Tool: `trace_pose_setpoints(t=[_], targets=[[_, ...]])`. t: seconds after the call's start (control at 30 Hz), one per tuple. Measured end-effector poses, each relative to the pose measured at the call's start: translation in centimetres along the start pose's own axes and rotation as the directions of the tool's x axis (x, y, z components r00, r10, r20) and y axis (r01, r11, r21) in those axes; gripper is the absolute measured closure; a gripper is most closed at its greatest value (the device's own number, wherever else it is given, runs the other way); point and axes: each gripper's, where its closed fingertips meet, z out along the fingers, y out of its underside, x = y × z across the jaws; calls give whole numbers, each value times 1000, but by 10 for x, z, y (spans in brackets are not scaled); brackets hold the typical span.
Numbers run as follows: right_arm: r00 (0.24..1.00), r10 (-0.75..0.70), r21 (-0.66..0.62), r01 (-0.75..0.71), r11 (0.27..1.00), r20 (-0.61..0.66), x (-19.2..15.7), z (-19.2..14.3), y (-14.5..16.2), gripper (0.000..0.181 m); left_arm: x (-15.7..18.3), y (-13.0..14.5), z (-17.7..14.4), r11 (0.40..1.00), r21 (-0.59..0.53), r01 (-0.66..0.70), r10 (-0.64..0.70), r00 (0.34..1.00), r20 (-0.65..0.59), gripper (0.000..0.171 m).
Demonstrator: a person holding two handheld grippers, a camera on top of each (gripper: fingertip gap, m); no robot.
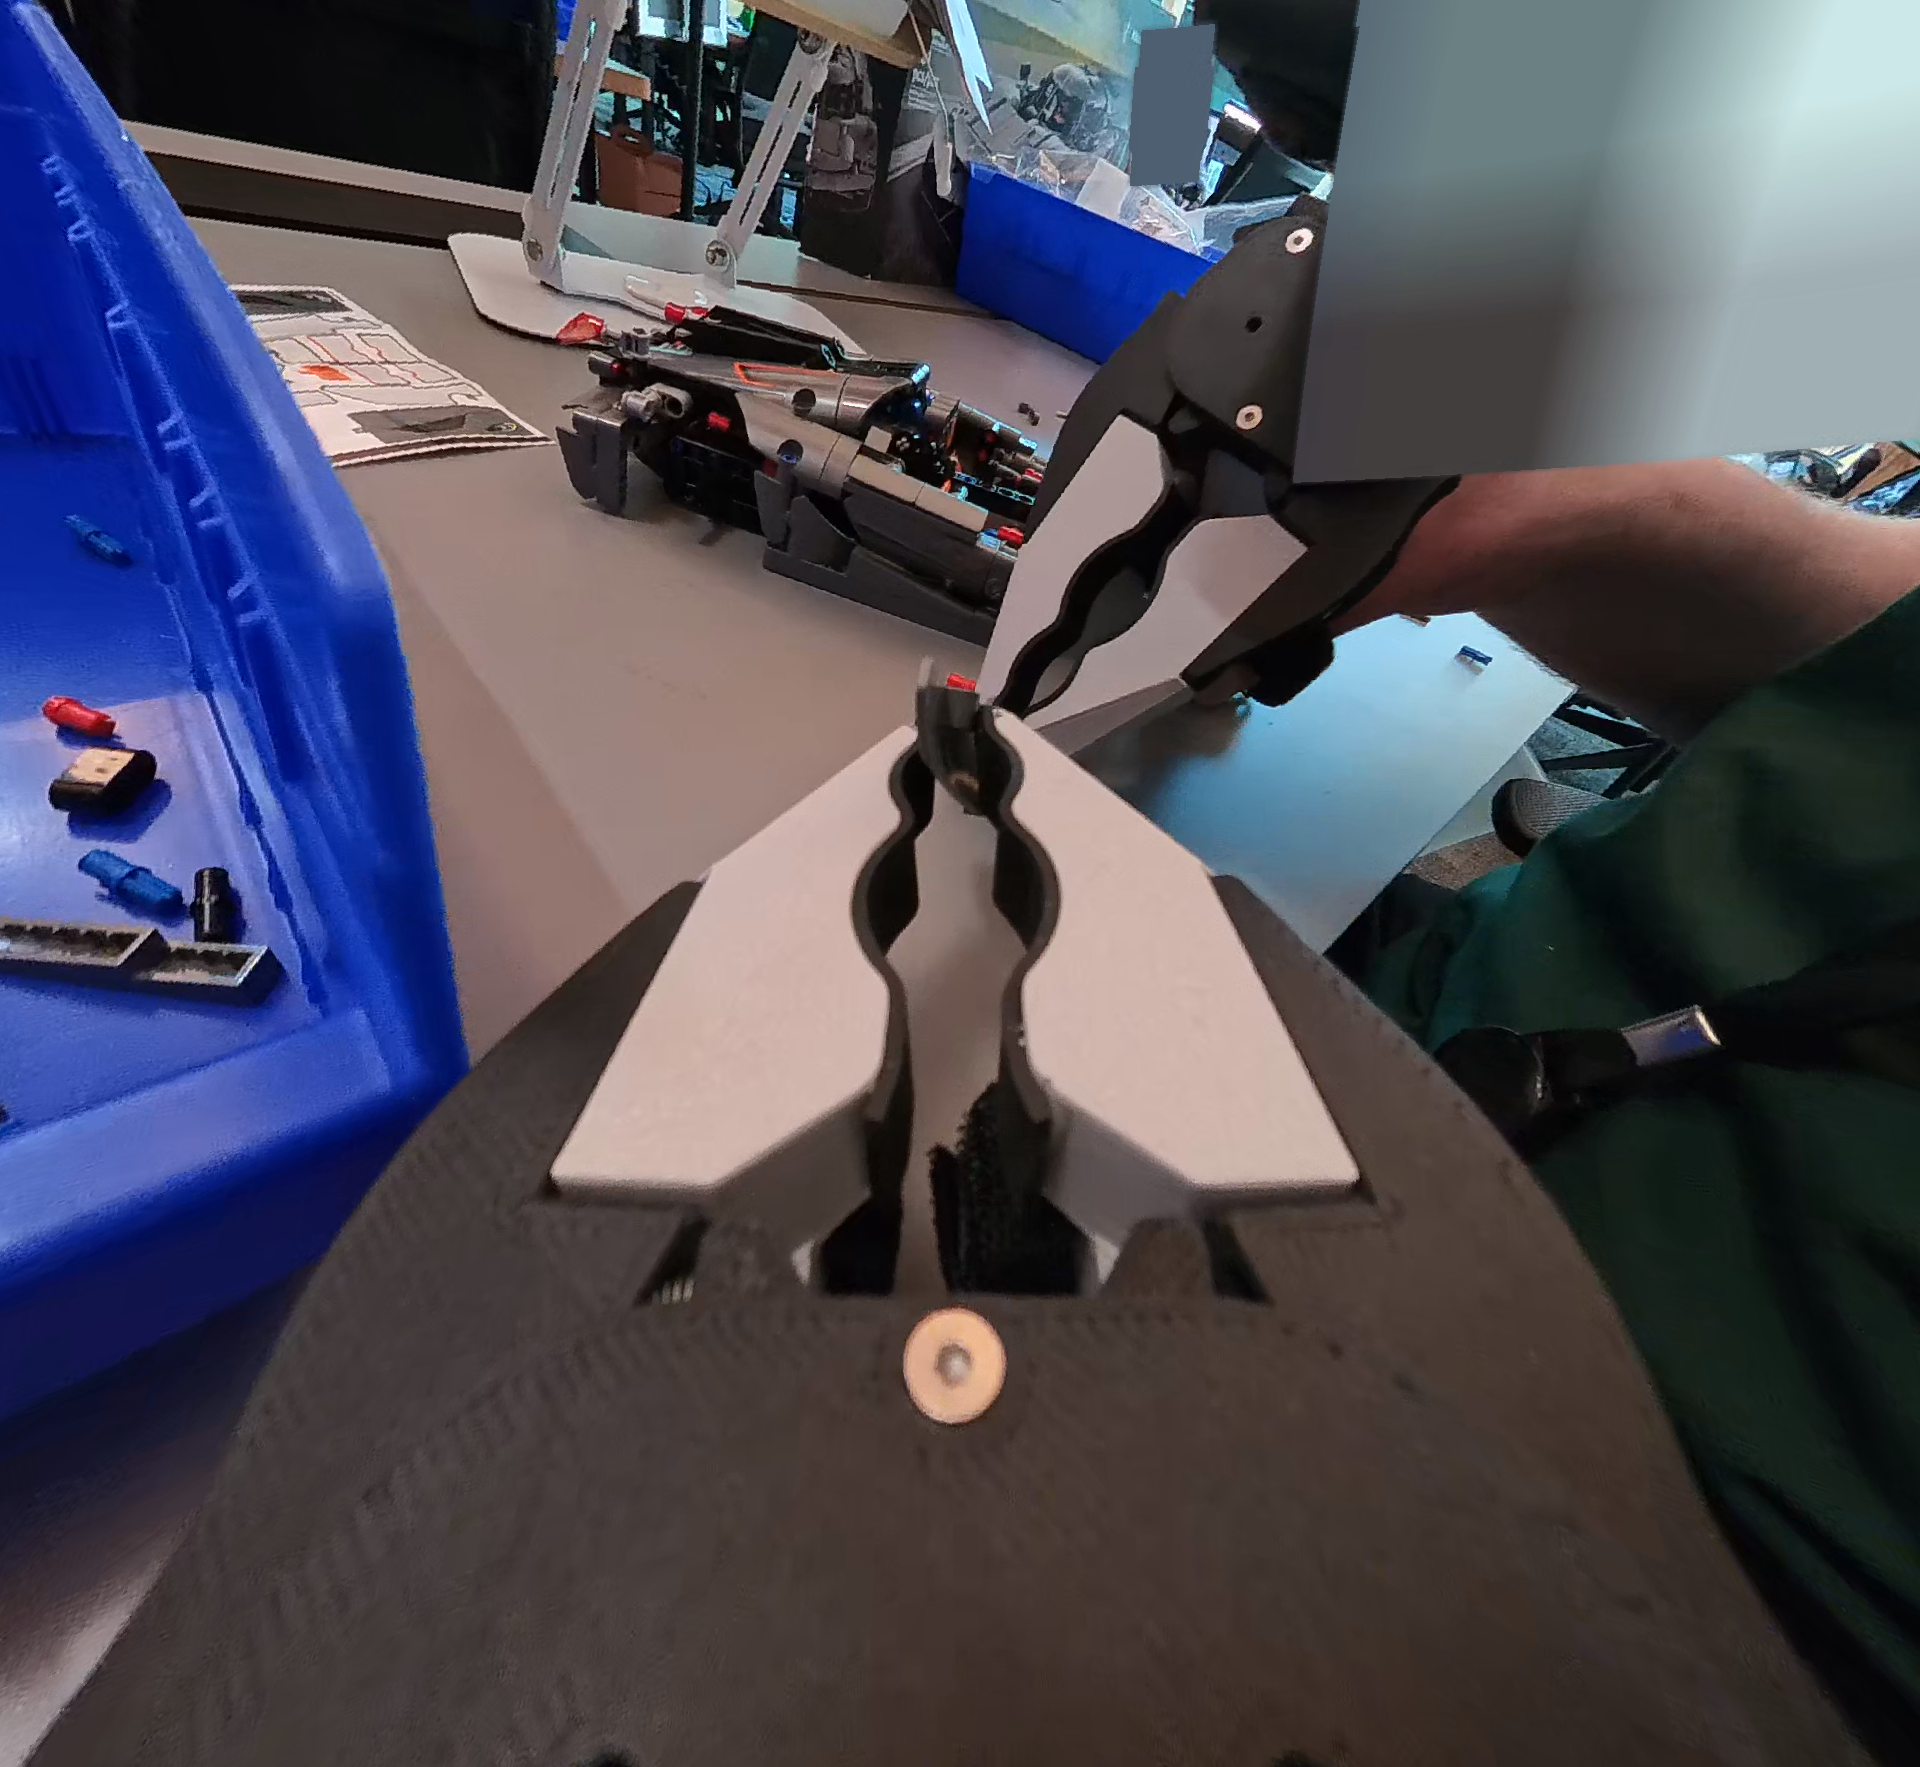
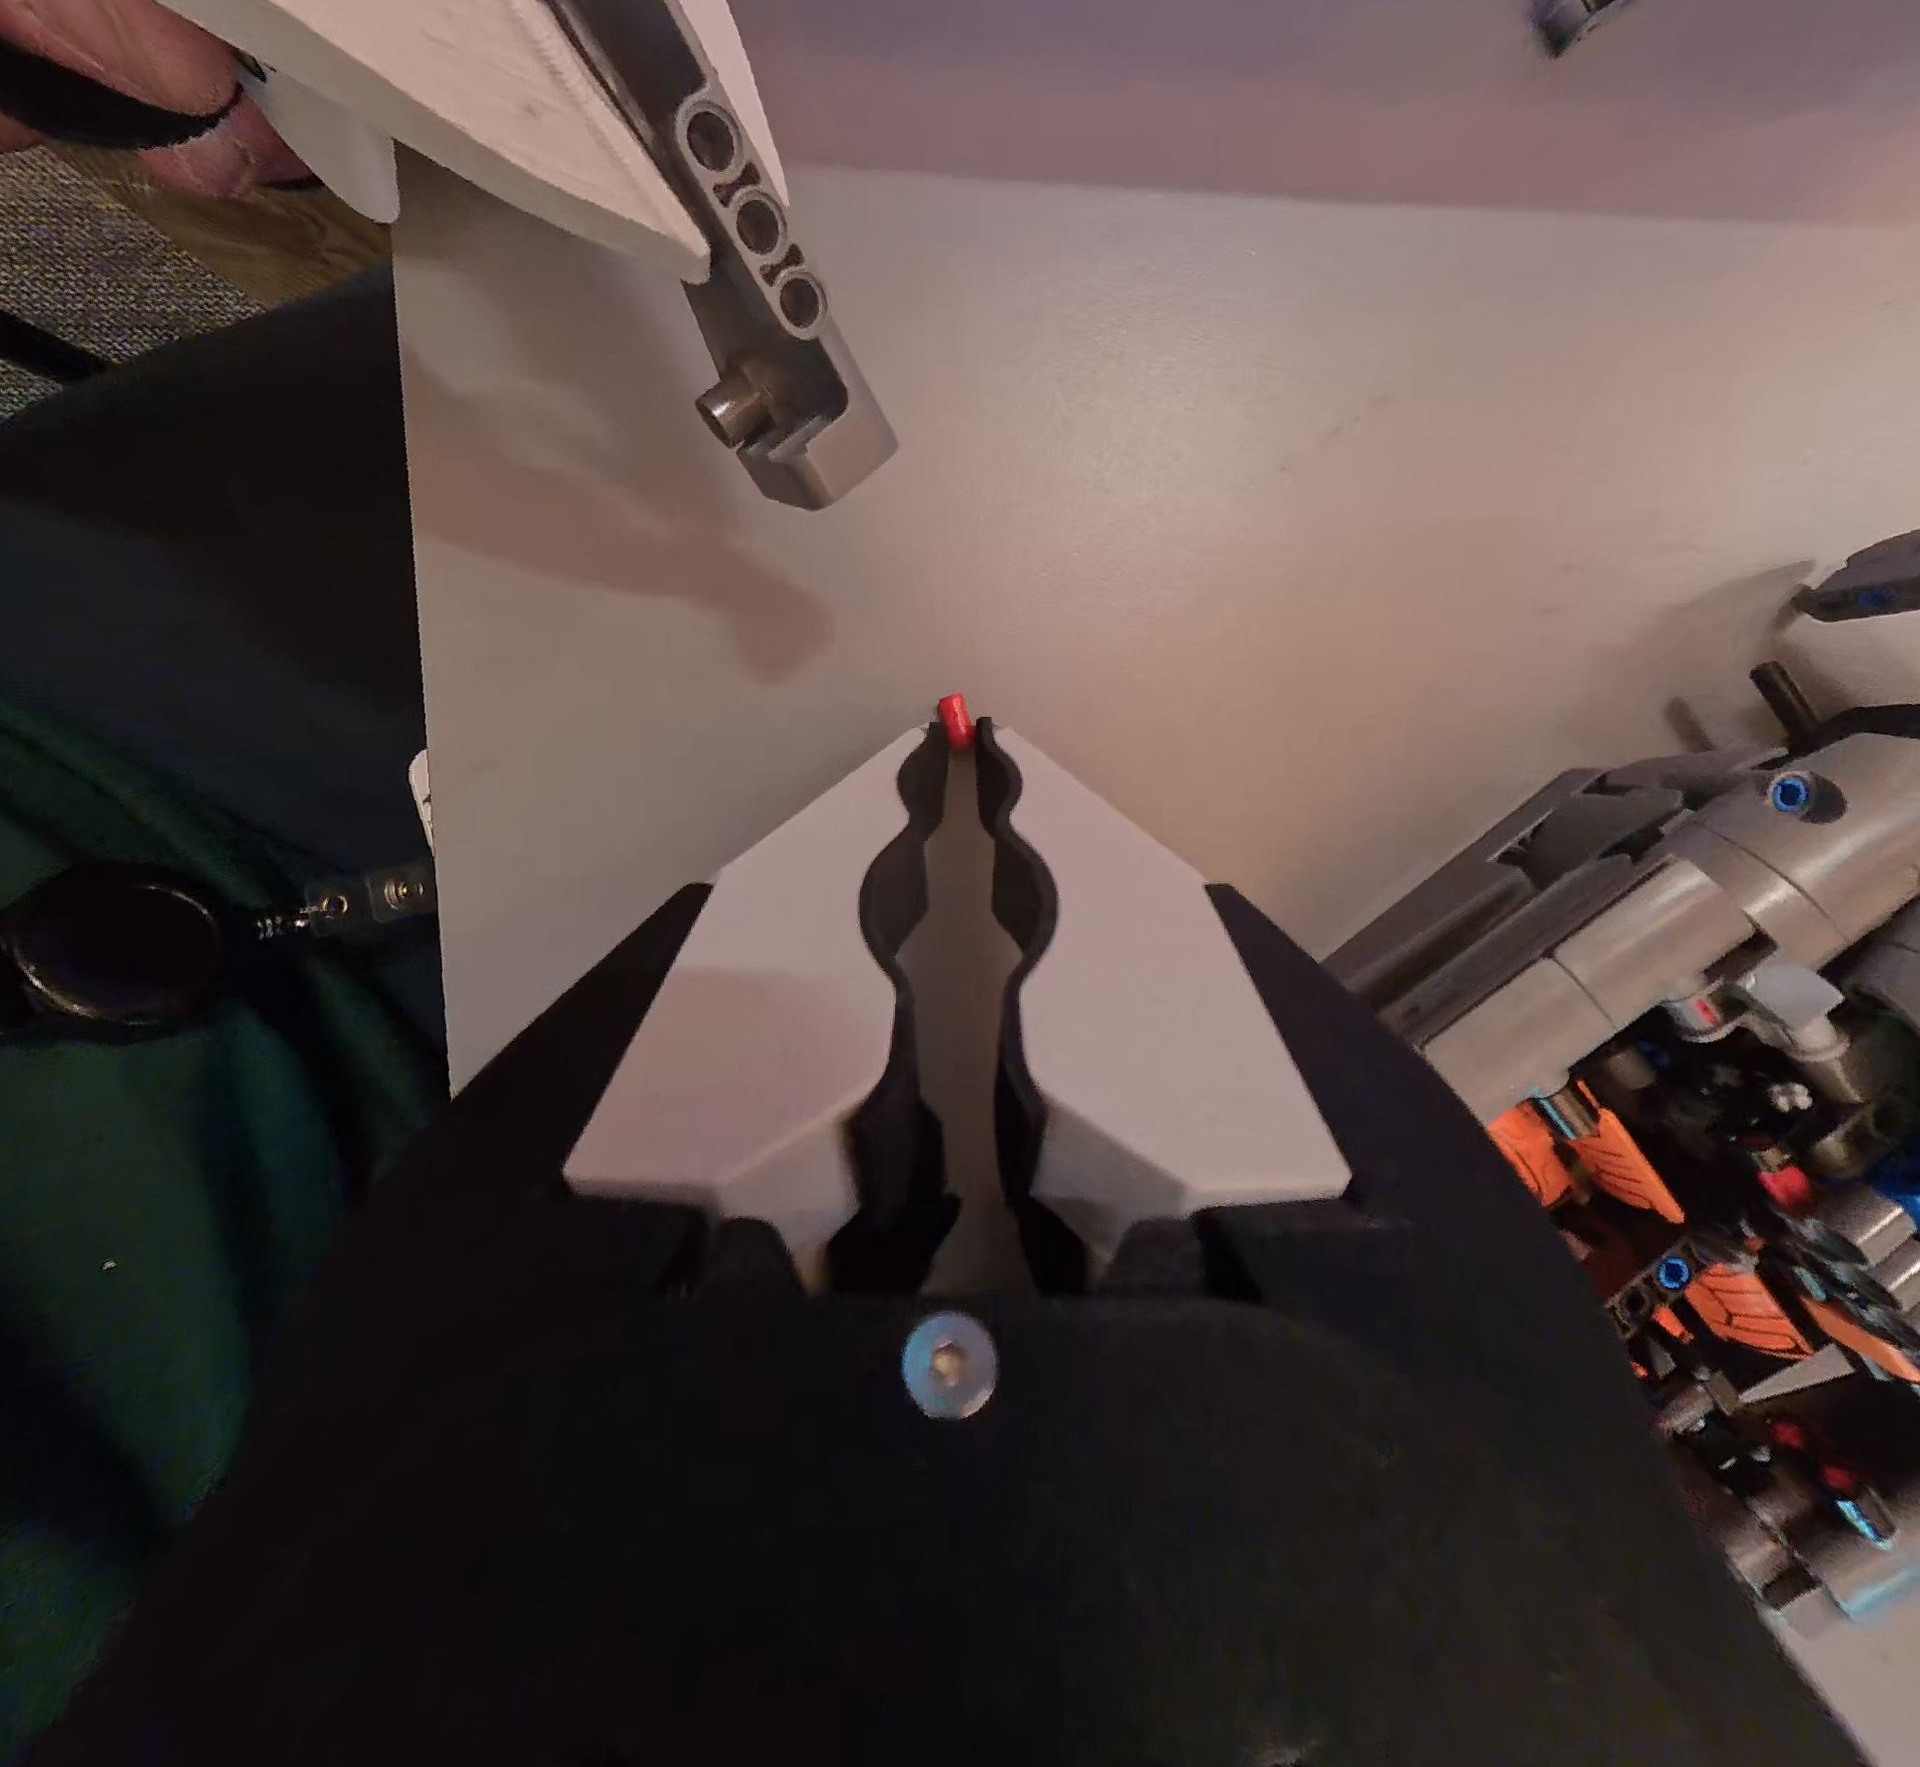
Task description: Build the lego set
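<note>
Your left gripper (image 1: 951, 730) was clamped on a grey holed beam (image 2: 774, 283), and only the right wrist view showed that piece properly: three round holes in a row, a stubby pin (image 2: 732, 413) jutting from the side near its free end, its long axis running down and to the right past the fingertips. From the left wrist view the same beam (image 1: 948, 741) appeared only as a dark sliver end-on between the tips.

Your right gripper (image 2: 956, 730) pinched a small red pin (image 2: 953, 718), narrow jaws, the pin pointing forward out of the tips and apart from the beam's end. In the left view that red pin (image 1: 961, 681) sat just beside the beam.

Only the left view showed the blue bin (image 1: 208, 782) at the bench's left edge (holding loose red, blue and black parts), a printed sheet (image 1: 384, 377), the book stand (image 1: 665, 190) farther back, and a boxed set (image 1: 1029, 3) bearing brand lettering, which I leave unread. The partly built model (image 1: 810, 470) lay mid-bench (image 1: 582, 637); the right view showed its orange panels (image 2: 1590, 1156) near the bench's right edge.
</note>
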Motion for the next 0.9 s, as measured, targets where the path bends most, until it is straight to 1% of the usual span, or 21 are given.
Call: trace_pose_setpoints(t=[0.13, 0.27, 0.33, 0.4, 0.53, 0.63, 0.73, 0.9], targets=[[1000, -22, 5, 22, 1000, -8, 2, -1, 0, 178, 1, 1, 0, 1000, -18, -10, 10, 1000, 1, 166], [998, -63, 67, 65, 996, -28, 5, -15, -13, 178, 1, 6, 2, 995, -90, -49, 51, 998, 21, 166], [992, -120, 109, 123, 986, -39, 4, -24, -25, 178, 2, 11, 5, 988, -146, -57, 61, 998, 21, 166], [981, -182, 124, 189, 974, -66, 6, -29, -33, 178, 5, 13, 8, 982, -180, -55, 56, 998, 5, 166], [929, -351, 148, 366, 919, -119, -1, -35, -47, 179, 8, 15, 14, 969, -241, -46, 45, 999, -11, 166], [885, -436, 154, 459, 875, -161, -7, -37, -53, 179, 7, 17, 17, 961, -272, -46, 47, 999, -3, 166], [852, -488, 133, 515, 847, -191, -10, -36, -51, 178, 6, 19, 20, 950, -306, -63, 70, 997, 13, 166], [820, -520, 104, 554, 826, -239, -8, -34, -50, 179, 7, 22, 26, 927, -363, -93, 109, 994, 23, 166]])
